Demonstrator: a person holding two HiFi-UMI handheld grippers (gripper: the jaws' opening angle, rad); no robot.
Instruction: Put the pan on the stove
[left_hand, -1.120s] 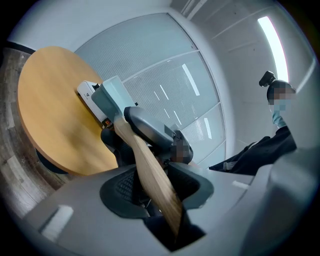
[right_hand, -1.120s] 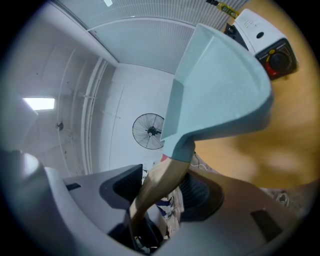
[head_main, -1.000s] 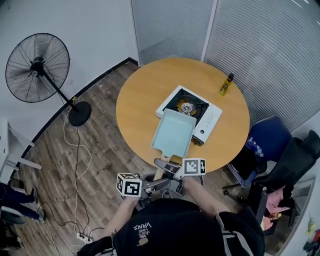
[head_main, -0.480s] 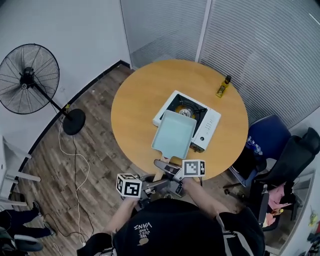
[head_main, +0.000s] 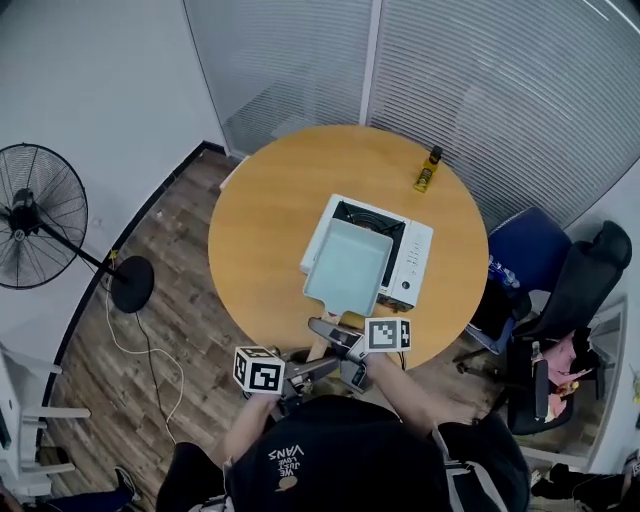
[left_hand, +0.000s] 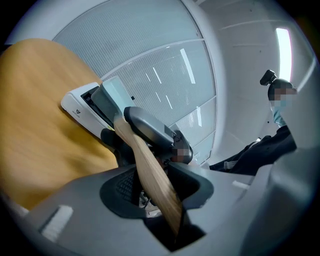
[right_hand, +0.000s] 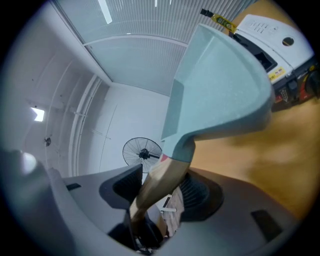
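A pale teal rectangular pan (head_main: 347, 268) hangs over the near half of the white portable stove (head_main: 412, 262) on the round wooden table (head_main: 260, 215). It covers most of the burner. Its wooden handle (head_main: 322, 342) points back at me. My right gripper (head_main: 336, 335) is shut on the handle close to the pan. My left gripper (head_main: 314, 366) is shut on the handle's end. In the left gripper view the handle (left_hand: 150, 170) runs between the jaws toward the pan (left_hand: 116, 92). The right gripper view shows the pan (right_hand: 220, 85) raised above the table beside the stove (right_hand: 270, 35).
A small yellow bottle (head_main: 427, 170) stands at the table's far right. To the right are a blue chair (head_main: 530, 265) and a black chair (head_main: 585, 320). A standing fan (head_main: 40, 215) is on the floor at left. A person (left_hand: 272, 140) stands off to the side.
The pan has moved forward over the stove and now hides the burner that showed before. The table and fan have slid leftward in the head view.
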